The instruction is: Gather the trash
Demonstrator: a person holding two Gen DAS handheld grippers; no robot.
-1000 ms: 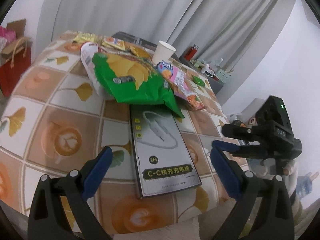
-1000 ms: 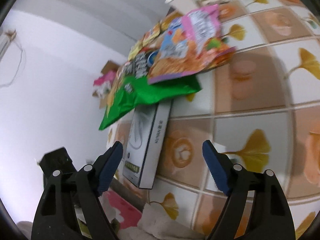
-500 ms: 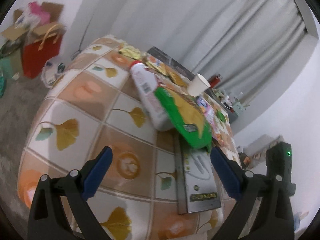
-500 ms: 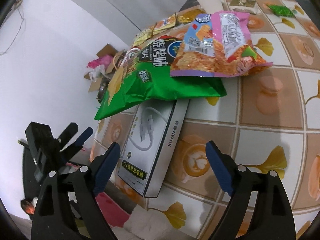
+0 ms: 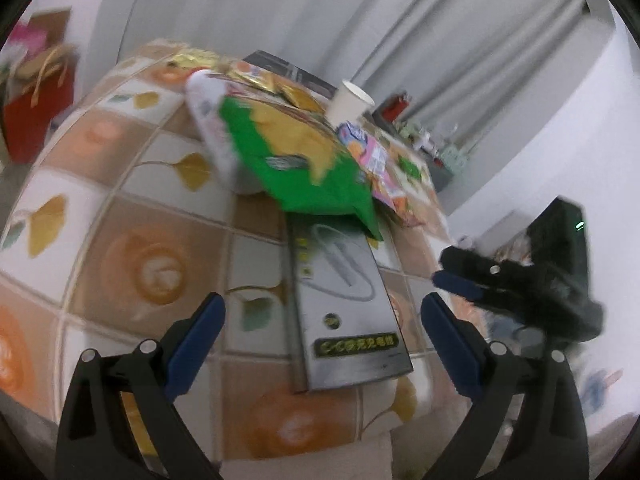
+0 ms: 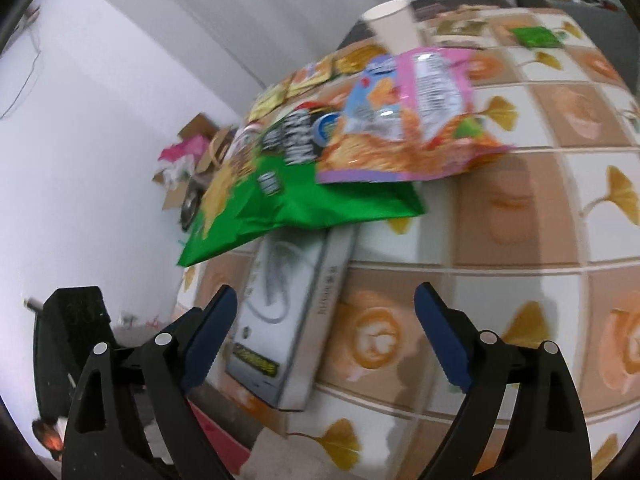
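Trash is not yet gripped. Since a second ago the right tongs [image 6: 324, 320] have been spread wider and swung squarely onto the flat grey cardboard cable box [image 6: 280, 320], just ahead between their blue pads, under the crumpled green foil chip bag [image 6: 304, 200] on the tiled counter [image 6: 520, 280]. The left tongs [image 5: 322, 330] are held apart, empty, facing the same box, so a pickup is judged imminent.

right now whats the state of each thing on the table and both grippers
left gripper: open, holding nothing
right gripper: open, holding nothing
cable box: flat, far end under the green bag
green chip bag: lying on the box, partly under the pink bag
pink snack bag: lying on top of the green bag
paper cup: upright
white bottle: on its side, partly under the green bag
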